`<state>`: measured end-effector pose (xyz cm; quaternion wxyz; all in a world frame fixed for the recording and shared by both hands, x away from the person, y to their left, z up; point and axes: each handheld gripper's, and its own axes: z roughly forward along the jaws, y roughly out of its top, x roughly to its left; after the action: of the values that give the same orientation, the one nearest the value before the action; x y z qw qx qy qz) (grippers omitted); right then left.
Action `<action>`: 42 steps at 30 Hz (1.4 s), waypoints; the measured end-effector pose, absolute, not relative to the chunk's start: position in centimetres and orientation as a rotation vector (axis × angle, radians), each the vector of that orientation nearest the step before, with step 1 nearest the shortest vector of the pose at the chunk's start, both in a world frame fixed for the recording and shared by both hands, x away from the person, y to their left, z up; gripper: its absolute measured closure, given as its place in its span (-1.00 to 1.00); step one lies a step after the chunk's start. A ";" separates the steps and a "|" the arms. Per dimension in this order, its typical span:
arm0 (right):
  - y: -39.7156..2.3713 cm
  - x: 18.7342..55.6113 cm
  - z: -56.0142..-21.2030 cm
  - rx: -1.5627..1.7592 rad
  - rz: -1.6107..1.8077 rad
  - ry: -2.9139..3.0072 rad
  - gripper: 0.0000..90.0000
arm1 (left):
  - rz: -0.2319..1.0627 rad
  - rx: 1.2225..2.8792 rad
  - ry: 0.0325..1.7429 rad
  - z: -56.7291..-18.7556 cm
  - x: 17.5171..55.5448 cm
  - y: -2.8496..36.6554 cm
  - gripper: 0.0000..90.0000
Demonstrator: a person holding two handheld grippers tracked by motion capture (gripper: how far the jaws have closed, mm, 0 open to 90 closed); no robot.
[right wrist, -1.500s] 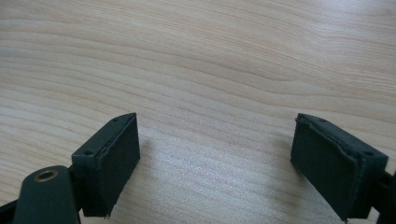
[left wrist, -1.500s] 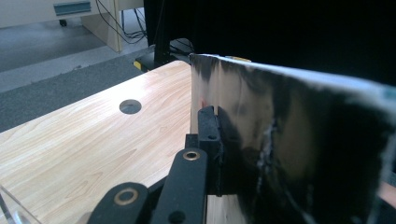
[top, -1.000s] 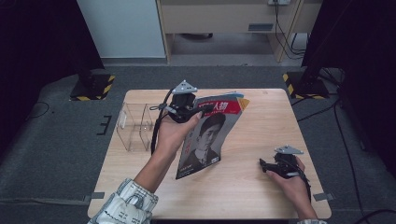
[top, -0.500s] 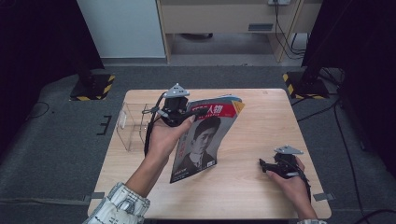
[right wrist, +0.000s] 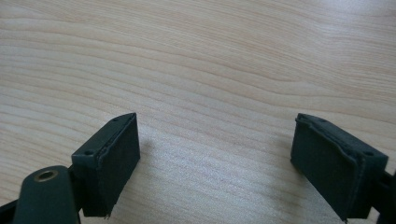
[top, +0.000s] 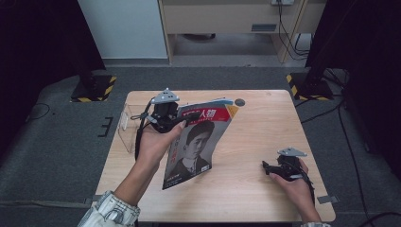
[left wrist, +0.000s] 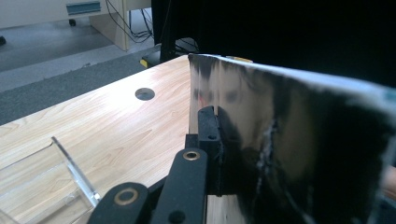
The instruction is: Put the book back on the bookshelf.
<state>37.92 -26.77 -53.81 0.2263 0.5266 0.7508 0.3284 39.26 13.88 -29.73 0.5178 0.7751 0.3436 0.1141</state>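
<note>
Left gripper [top: 182, 120] clamped on magazine [top: 196, 142] top edge, held tilted above tabletop [top: 246, 189] beside clear stand [top: 126, 127]; right gripper [top: 265, 166] jaws apart over bare wood.

In your left gripper view, the magazine [left wrist: 299, 154] is blurring into dark smears, so you are not reading any print there, and its right side is running off the picture's edge. It is covering one of the left gripper [left wrist: 219, 140]'s two pads. The clear plastic stand [left wrist: 42, 186] is getting cut off at the bottom left corner. In the high view, your left hand [top: 153, 142] is hiding the magazine's left edge, and the cover's small print is staying too small to read.
</note>
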 end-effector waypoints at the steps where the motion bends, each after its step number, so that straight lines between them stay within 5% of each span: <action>1: -26.7 37.9 -53.8 1.454 0.906 2.066 -0.65 | 0.275 1.859 0.827 -29.7 39.2 14.0 0.93; 42: -26.6 37.8 -53.8 1.447 0.907 2.077 -0.65 | 0.339 1.811 0.917 -29.5 37.2 21.0 0.93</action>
<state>37.84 -26.59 -53.80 0.2243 0.5244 0.7528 0.3287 37.17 21.04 -29.52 0.5157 0.7538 0.3818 0.1413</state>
